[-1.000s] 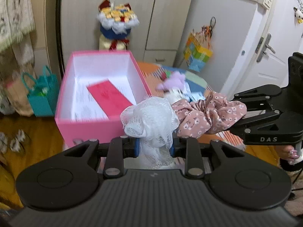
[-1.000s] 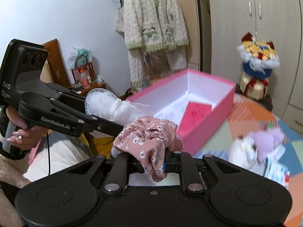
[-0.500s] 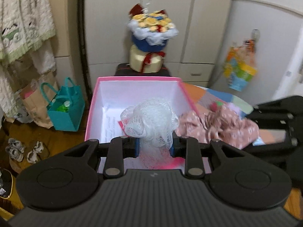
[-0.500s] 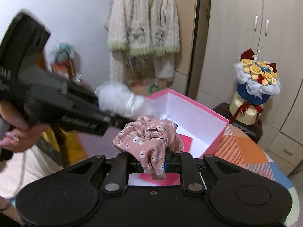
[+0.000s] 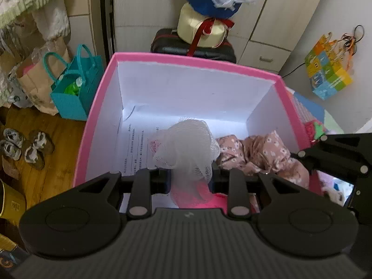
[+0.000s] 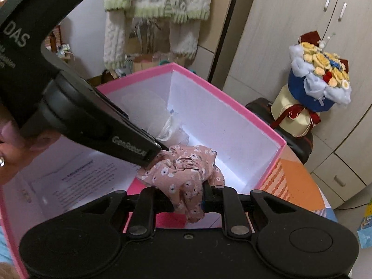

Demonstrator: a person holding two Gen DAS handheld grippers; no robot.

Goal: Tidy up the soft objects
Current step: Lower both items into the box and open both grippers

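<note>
My left gripper (image 5: 190, 181) is shut on a white mesh puff (image 5: 186, 144) and holds it over the open pink box (image 5: 195, 61). My right gripper (image 6: 188, 201) is shut on a pink floral scrunchie (image 6: 183, 169), also inside the box's opening (image 6: 223, 97). The scrunchie shows in the left wrist view (image 5: 258, 153) just right of the puff, touching it. The puff shows blurred in the right wrist view (image 6: 153, 114) behind the left gripper's body (image 6: 93, 121). The box has white walls and printed paper (image 5: 134, 148) on its floor.
A flower bouquet on a cream box (image 5: 209, 11) stands behind the pink box on a dark case. Teal bag (image 5: 74, 88) and shoes (image 5: 25, 148) lie on the wooden floor at left. A colourful mat (image 6: 295, 181) covers the table right of the box. Wardrobe doors behind.
Both grippers have moved forward and down over the box, carrying the puff and the scrunchie from beside the box into its opening. Both stay shut on their items.
</note>
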